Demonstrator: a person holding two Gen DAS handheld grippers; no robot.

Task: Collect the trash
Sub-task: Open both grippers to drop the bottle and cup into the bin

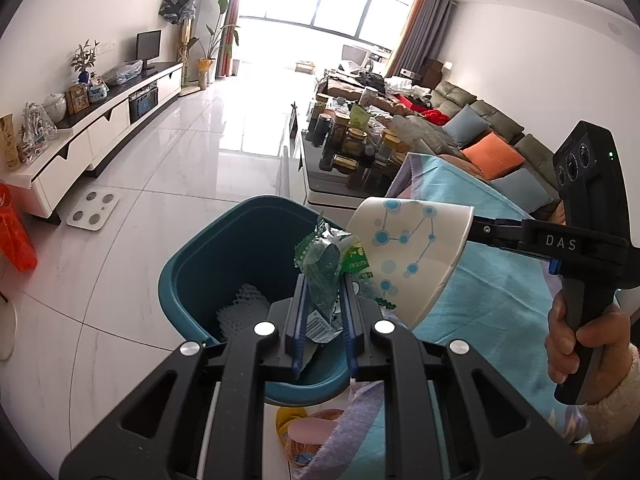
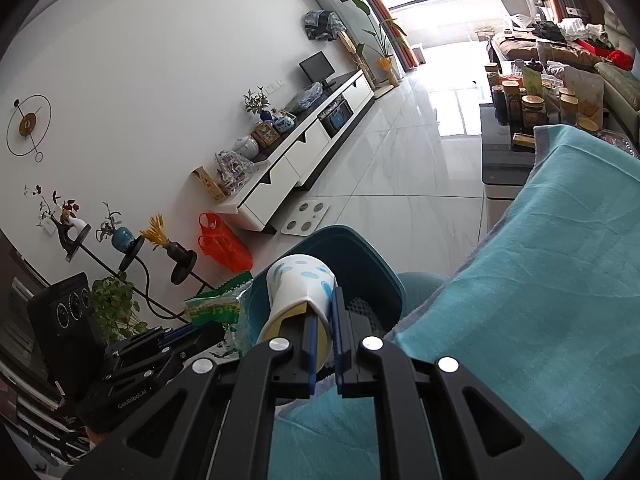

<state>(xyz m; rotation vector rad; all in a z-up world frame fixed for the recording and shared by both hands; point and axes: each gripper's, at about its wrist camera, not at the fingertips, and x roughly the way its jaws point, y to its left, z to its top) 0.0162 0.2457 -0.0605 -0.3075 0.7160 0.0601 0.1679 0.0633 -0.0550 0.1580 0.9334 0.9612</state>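
I have the left gripper pinched on a green wrapper over the teal bin, and the right gripper clamped on a paper cup's rim at the bin's edge. If I release now, I judge the cup could tip outside onto the blue cloth.
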